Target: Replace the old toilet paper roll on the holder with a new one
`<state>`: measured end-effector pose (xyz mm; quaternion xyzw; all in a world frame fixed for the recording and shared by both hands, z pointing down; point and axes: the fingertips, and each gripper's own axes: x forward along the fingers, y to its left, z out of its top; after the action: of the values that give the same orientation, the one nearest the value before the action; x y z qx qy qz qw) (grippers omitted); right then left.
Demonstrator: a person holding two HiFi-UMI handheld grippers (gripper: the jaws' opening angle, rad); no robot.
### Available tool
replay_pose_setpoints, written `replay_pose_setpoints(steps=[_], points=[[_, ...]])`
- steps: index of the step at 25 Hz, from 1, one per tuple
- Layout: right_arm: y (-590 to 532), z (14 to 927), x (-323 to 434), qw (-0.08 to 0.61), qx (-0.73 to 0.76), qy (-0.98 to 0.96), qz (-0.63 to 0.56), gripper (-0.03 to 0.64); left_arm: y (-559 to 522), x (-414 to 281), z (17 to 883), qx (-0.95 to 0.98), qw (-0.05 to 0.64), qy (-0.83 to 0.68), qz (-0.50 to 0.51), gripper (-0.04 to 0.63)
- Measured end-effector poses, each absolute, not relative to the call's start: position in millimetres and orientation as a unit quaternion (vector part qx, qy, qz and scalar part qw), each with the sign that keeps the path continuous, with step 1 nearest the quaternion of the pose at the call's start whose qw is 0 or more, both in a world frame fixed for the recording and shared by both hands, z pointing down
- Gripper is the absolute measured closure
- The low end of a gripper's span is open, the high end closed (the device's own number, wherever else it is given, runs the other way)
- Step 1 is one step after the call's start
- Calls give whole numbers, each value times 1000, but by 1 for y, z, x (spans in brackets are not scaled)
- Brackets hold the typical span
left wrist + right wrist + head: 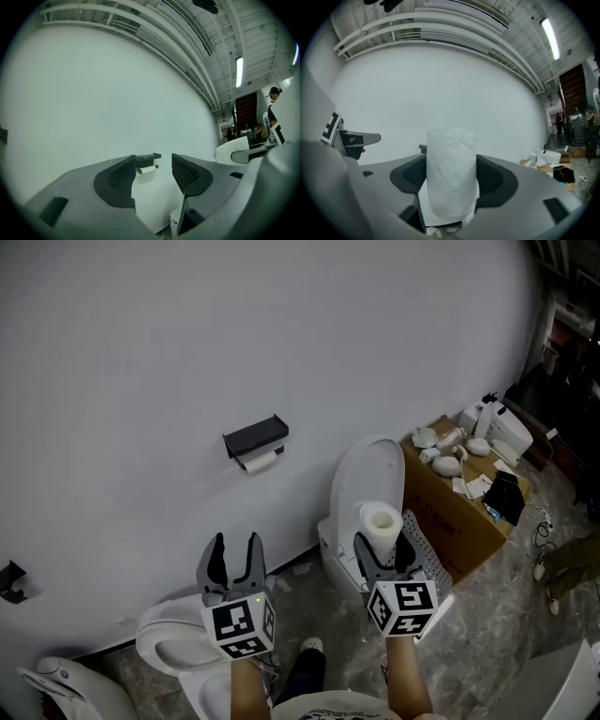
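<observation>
A black holder (pixel 255 436) is fixed to the white wall, with a thin, nearly used-up roll (pixel 260 462) hanging under it. My right gripper (pixel 382 551) is shut on a full white toilet paper roll (pixel 380 529), which stands upright between the jaws (pixel 451 172). My left gripper (pixel 235 560) is open and holds nothing; it points at the wall below the holder. In the left gripper view the holder (pixel 148 157) and old roll (pixel 147 170) show between the fingers, still well away.
A white toilet with raised lid (pixel 367 476) stands below my right gripper. Another toilet bowl (pixel 170 636) sits under my left gripper. A cardboard box (pixel 462 507) with bottles and small items stands at the right. A person (pixel 273 108) is far off.
</observation>
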<state>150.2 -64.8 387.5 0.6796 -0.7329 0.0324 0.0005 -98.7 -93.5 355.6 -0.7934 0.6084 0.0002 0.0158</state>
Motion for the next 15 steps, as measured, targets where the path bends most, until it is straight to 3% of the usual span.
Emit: replay_pose_setpoints(steps=[15], points=[[-215,380,131,2,665,-746,27,319,-235,-114,351,-786,16,618,-3,373]])
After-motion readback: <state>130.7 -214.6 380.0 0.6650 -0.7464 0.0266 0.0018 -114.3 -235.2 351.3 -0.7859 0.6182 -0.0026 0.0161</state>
